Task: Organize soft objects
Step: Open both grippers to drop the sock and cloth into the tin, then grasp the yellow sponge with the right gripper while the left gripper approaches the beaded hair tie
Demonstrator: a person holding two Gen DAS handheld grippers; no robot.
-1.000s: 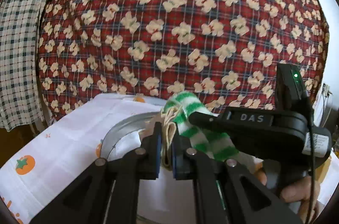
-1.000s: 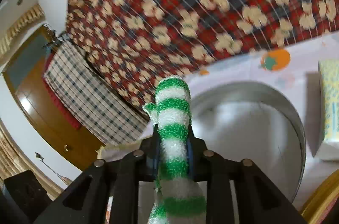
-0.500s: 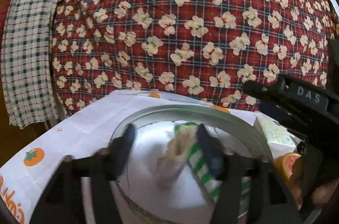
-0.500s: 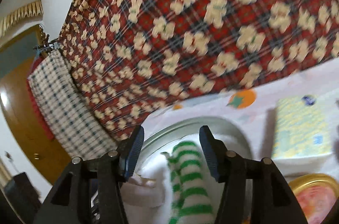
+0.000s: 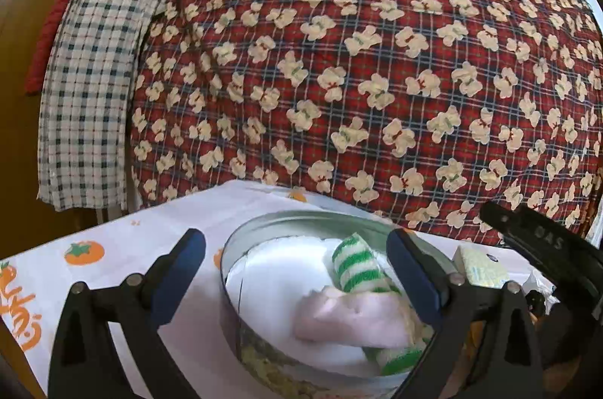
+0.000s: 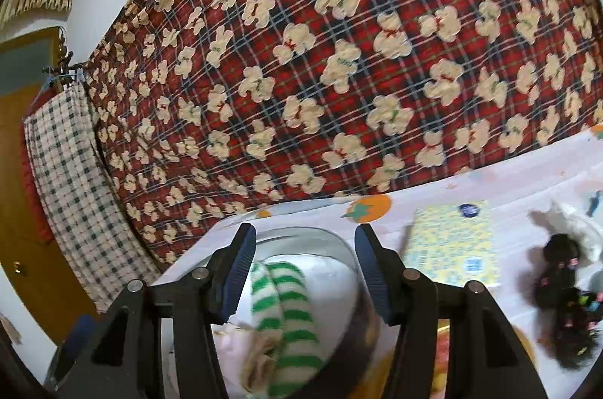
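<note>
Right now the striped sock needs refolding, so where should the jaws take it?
Probably at the rounded end of the green-and-white striped sock, coming from above. That end rises clear near the far side of the metal tin, while its other end lies under a pale pink cloth.

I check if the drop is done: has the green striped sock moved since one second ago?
Yes. The green striped sock went down from between the right gripper pads into the metal tin and lies there.

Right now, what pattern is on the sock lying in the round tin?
Green and white stripes on the sock; clearest in the right wrist view.
</note>
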